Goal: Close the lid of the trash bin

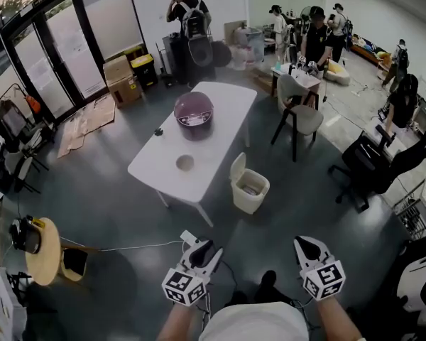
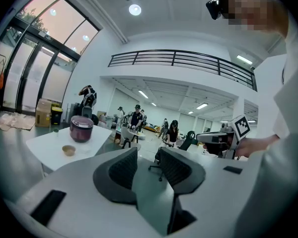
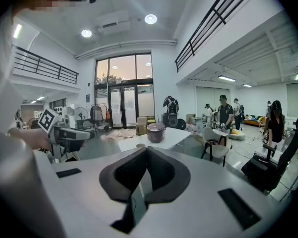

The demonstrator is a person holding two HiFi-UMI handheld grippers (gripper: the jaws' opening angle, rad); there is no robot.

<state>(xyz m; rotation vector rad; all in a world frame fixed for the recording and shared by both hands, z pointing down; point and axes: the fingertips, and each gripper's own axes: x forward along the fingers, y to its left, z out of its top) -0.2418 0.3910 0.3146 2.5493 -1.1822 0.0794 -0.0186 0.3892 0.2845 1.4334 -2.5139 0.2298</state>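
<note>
The trash bin [image 1: 250,190] stands on the floor at 4 o'clock of the white table [image 1: 163,163], its lid [image 1: 238,167] up, well apart from both grippers. The left gripper [image 2: 148,155] has its fingers partly open and empty. The right gripper [image 3: 145,150] has its fingers pressed together, holding nothing.

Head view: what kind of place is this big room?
Likely a shared office or lab workspace: a white table, black office chairs, cardboard boxes beside glass doors, and several people standing around.
</note>
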